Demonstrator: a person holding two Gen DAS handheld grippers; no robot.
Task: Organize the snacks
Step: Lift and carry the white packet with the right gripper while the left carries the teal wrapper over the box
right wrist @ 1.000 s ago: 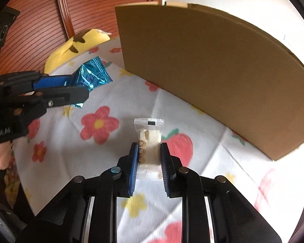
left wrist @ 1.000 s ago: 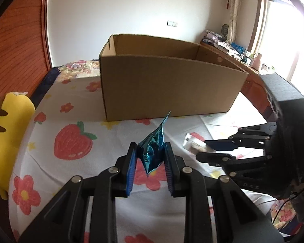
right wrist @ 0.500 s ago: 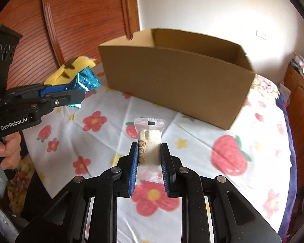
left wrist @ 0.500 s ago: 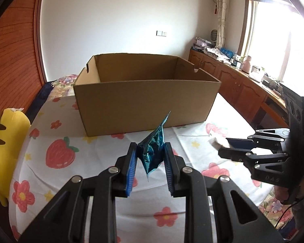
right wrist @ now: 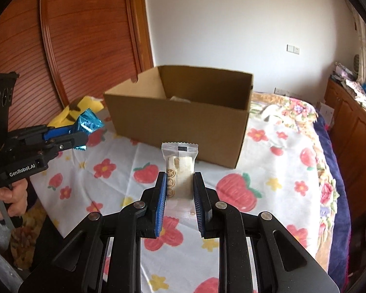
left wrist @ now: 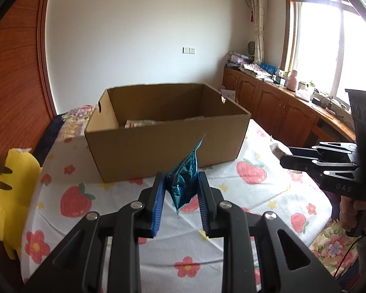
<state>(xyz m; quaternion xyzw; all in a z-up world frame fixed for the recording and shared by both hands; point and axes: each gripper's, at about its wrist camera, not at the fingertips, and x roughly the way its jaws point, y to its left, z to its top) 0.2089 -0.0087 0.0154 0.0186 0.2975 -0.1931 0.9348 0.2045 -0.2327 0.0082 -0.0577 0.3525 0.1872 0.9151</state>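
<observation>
Left wrist: left claw (left wrist: 181, 190) grips blue packet (left wrist: 184, 183); right claw (right wrist: 179, 190) clamps white snack (right wrist: 179, 171).

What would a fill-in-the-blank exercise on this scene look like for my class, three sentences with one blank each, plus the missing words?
1. The left gripper is shut on a shiny ____ snack packet.
2. The right gripper is shut on a clear wrapper of ____ biscuits.
3. Both packets are held above the cloth, in front of an open ____ box.

Missing words: blue; white; cardboard
</observation>
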